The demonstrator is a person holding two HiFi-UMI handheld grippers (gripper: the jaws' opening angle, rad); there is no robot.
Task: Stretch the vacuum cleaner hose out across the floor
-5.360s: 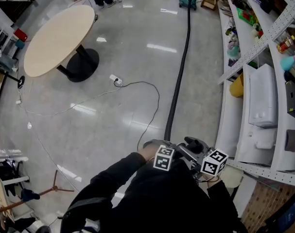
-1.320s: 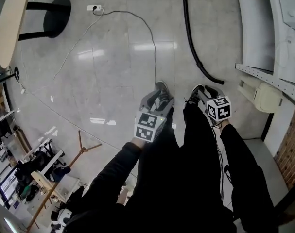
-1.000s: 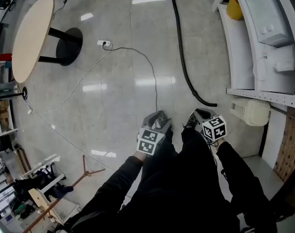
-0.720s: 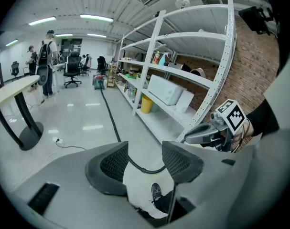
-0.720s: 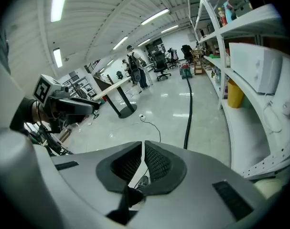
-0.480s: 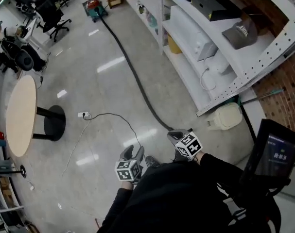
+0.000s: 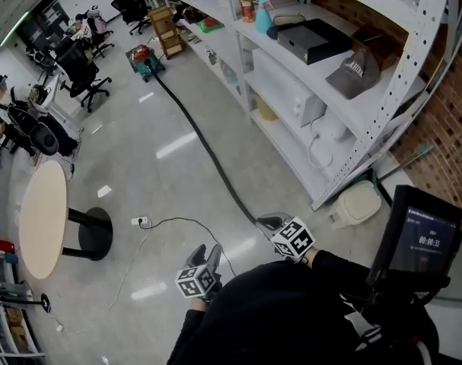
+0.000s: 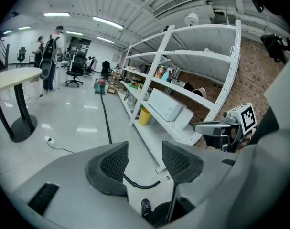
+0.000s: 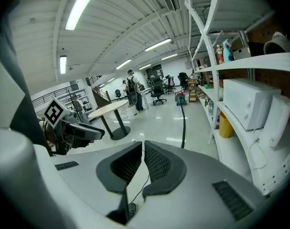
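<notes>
The black vacuum hose (image 7: pixel 208 154) lies along the floor beside the shelving, from the red and green vacuum cleaner (image 7: pixel 144 59) at the far end to its free end close to my feet. My right gripper (image 7: pixel 266 221) hangs above that free end, shut and holding nothing. My left gripper (image 7: pixel 205 251) is further left, open and empty. In the left gripper view the hose (image 8: pixel 107 124) runs away toward the vacuum cleaner (image 8: pixel 101 86), and its curled end shows between the jaws. The right gripper view shows the hose (image 9: pixel 183 128) running to the vacuum cleaner (image 9: pixel 181 98).
White shelving (image 7: pixel 322 105) with a microwave and a cap lines the right side. A round table (image 7: pixel 42 219) stands at the left, with a power strip and thin cable (image 7: pixel 139 220) on the floor near it. A monitor (image 7: pixel 417 238) stands at my right. Office chairs and people are far back.
The head view has swung up from my feet to look along the room. The hose, held at its end earlier, now lies on the floor. Both grippers stay low before me.
</notes>
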